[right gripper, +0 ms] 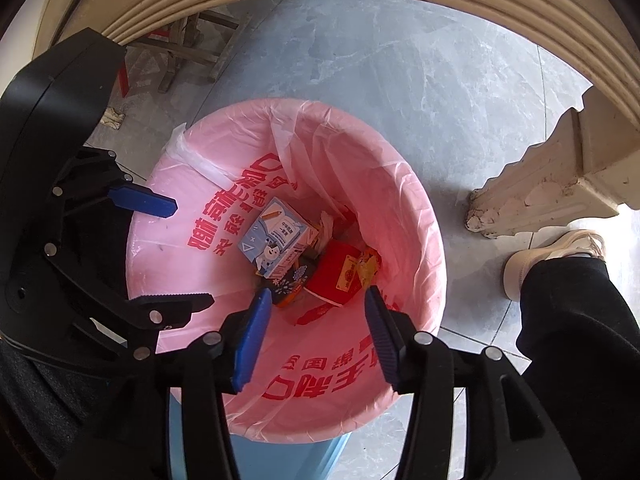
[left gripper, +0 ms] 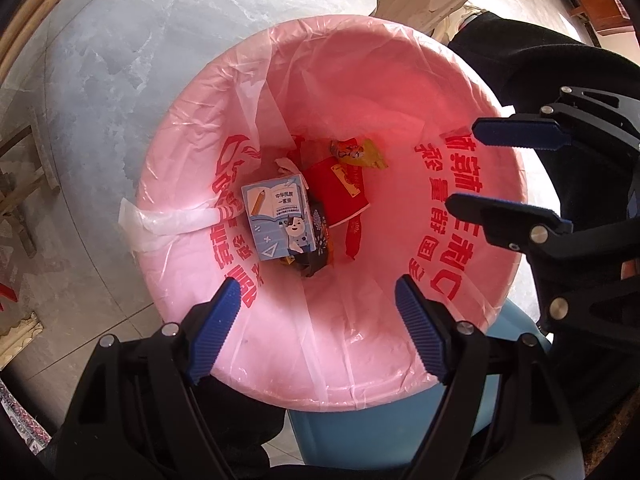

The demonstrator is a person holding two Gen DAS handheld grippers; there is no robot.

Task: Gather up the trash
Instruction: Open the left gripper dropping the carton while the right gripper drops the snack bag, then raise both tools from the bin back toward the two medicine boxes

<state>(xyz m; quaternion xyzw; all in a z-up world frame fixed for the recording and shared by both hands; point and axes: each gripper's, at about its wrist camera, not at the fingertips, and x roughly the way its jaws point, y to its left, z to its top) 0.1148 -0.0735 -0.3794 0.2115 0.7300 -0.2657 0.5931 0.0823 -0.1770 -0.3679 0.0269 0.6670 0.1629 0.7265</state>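
I'm hovering both grippers over the bin [left gripper: 516, 200], pointing nearly straight down. Right gripper [right gripper: 318, 322] is sitting with fingers spread, nothing between them. Left gripper [left gripper: 316, 332] is spread wider, also empty. Carton [right gripper: 278, 236] is lying at the bottom of the pink bag [right gripper: 416, 216], at 11 o'clock from the right fingers, long axis running 2-to-8. Right one looks nearer it. Red wrapper [right gripper: 334, 274] is touching its 4 o'clock side.
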